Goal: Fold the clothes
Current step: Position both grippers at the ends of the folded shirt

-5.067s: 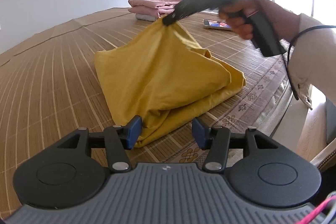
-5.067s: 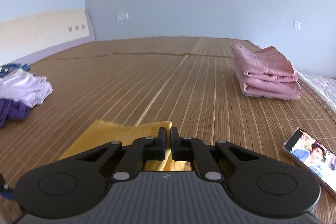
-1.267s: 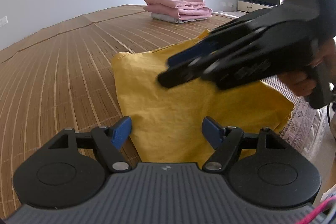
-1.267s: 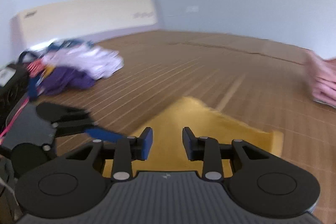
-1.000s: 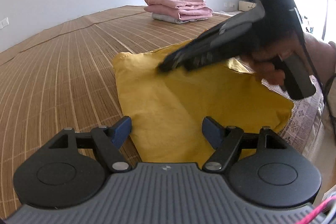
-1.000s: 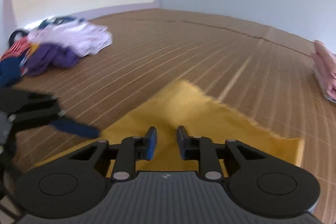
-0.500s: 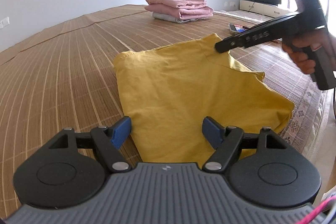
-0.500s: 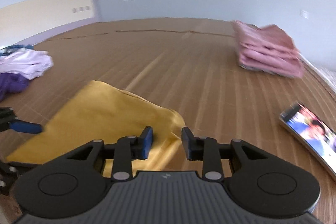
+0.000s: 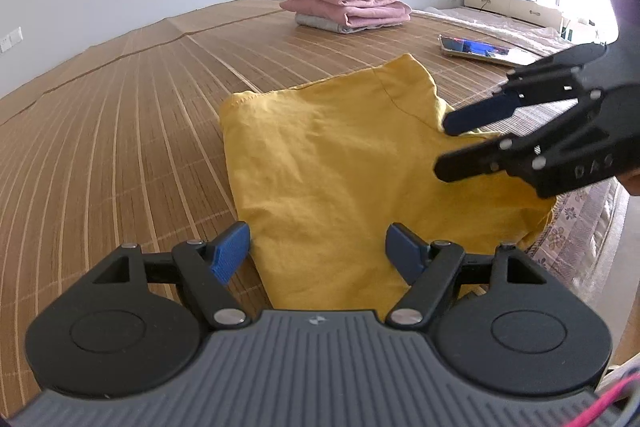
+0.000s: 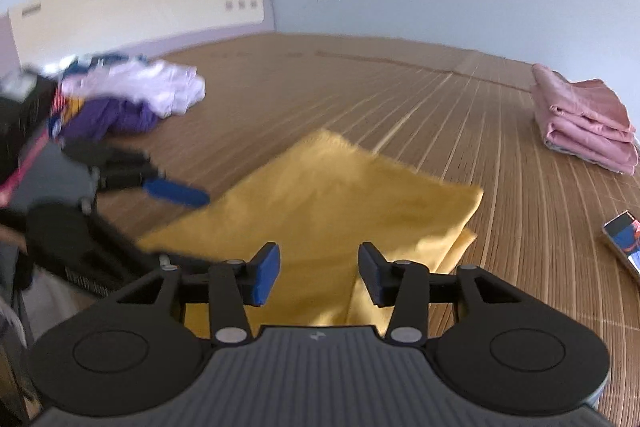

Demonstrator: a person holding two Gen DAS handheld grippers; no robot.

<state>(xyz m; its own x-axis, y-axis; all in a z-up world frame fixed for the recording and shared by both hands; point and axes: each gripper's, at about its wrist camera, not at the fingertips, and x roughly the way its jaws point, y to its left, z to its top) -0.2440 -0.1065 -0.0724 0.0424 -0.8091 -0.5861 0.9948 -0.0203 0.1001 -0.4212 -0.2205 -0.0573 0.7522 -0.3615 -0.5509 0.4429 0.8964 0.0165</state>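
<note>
Lying loose at the far left of the right wrist view, a heap of unfolded lilac and purple clothes (image 10: 128, 99) sits on the woven bamboo mat (image 9: 120, 131). Beside it the left gripper (image 9: 318, 253) hovers with its blue-padded jaws spread wide and nothing between them, just over the near edge of the folded mustard-yellow cloth garment (image 9: 340, 163), which lies flat on the mat. The right gripper (image 10: 318, 273) is likewise spread apart and empty, above the garment's right side. Farther right, well apart, a stack of folded pink clothes (image 9: 348, 1) rests on the mat, with a lit smartphone (image 9: 474, 47) near the mat's edge.
</note>
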